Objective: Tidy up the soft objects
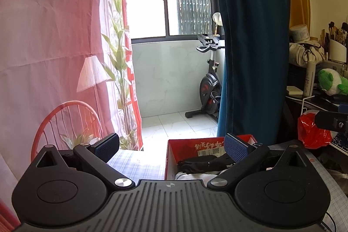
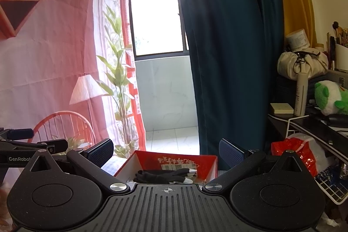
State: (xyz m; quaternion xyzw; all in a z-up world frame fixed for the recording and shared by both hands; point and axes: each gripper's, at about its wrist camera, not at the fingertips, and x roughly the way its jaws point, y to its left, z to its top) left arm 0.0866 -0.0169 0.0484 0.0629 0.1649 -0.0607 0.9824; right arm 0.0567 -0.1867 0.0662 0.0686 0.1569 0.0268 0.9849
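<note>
A red cardboard box [image 1: 195,144] [image 2: 208,161] stands on a checked cloth [image 1: 134,163] ahead of both grippers. Black soft items [image 1: 202,163] [image 2: 161,176] and something white [image 1: 189,176] lie inside it. My left gripper [image 1: 171,148] is open and empty, held above the box's near left side. My right gripper [image 2: 166,154] is open and empty, held above the box's near edge. The left gripper shows at the left edge of the right wrist view [image 2: 32,145]; the right gripper shows at the right edge of the left wrist view [image 1: 332,121].
A pink printed backdrop [image 1: 50,47] hangs at left, a dark teal curtain [image 1: 250,47] behind the box. A cluttered shelf at right holds a green-and-white plush [image 2: 330,99], a white bottle [image 2: 301,94], a cream bag [image 2: 302,64]. A red plastic bag [image 2: 291,156] sits by a wire rack [image 2: 332,188].
</note>
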